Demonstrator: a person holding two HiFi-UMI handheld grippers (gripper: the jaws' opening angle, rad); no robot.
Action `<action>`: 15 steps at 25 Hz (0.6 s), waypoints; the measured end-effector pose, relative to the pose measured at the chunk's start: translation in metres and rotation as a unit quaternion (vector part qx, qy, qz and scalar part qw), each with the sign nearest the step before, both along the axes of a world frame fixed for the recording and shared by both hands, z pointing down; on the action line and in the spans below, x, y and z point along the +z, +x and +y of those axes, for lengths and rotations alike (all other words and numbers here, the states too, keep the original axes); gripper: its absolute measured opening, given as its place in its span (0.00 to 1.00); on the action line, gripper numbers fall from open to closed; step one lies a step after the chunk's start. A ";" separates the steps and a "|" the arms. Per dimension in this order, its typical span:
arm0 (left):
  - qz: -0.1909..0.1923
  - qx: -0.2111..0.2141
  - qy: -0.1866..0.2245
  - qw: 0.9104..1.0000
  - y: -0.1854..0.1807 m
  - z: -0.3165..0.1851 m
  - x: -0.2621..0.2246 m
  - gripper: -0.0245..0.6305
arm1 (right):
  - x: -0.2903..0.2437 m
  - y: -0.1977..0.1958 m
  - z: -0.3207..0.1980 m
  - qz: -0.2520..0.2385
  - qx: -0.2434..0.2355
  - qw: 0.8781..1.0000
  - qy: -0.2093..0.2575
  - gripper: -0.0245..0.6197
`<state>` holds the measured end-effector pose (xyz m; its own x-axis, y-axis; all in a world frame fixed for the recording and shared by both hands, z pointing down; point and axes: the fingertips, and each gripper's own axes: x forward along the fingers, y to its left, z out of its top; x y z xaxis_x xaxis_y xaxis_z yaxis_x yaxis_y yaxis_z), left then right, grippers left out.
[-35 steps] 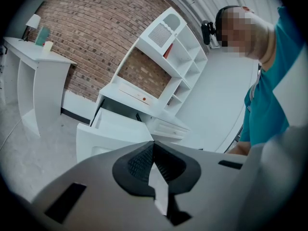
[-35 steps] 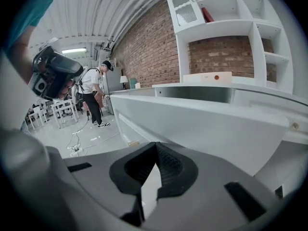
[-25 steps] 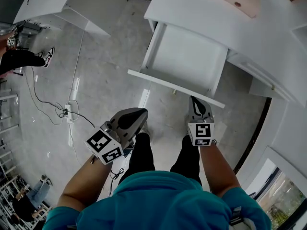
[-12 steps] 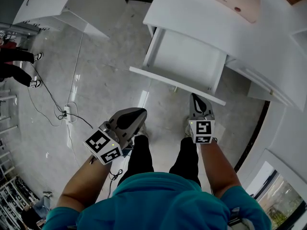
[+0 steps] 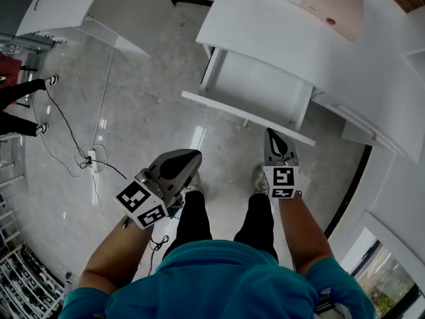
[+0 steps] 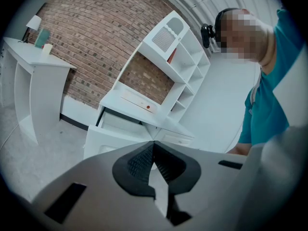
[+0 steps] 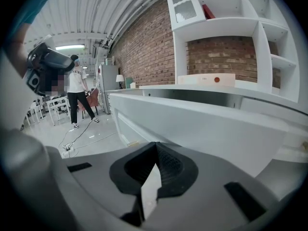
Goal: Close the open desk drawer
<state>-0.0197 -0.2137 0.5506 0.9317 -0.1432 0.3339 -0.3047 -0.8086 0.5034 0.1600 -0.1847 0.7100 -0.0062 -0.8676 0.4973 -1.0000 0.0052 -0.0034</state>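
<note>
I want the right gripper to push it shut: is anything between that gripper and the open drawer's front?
Nothing visible. The right gripper, jaws shut, points straight at the drawer front from close by, with no object between them.

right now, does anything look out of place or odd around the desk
Only the drawer: it stands pulled far out of the white desk, apparently empty. A power strip lies on the floor. Nothing looks spilled or damaged.

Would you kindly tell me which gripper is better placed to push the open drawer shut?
Right, probably. The right gripper, jaws together, points at the drawer front from just short of it; the left gripper, also shut, hangs farther back, nearer the front's left end.
</note>
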 end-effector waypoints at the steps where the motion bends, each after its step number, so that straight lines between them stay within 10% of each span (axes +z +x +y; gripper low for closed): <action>1: 0.000 0.000 0.000 1.000 0.002 -0.003 0.000 0.05 | 0.000 0.002 -0.003 0.001 0.000 1.000 0.000 0.07; 15: 0.006 -0.001 0.000 1.000 0.022 -0.033 -0.002 0.05 | -0.004 0.031 -0.038 0.004 0.007 1.000 0.000 0.07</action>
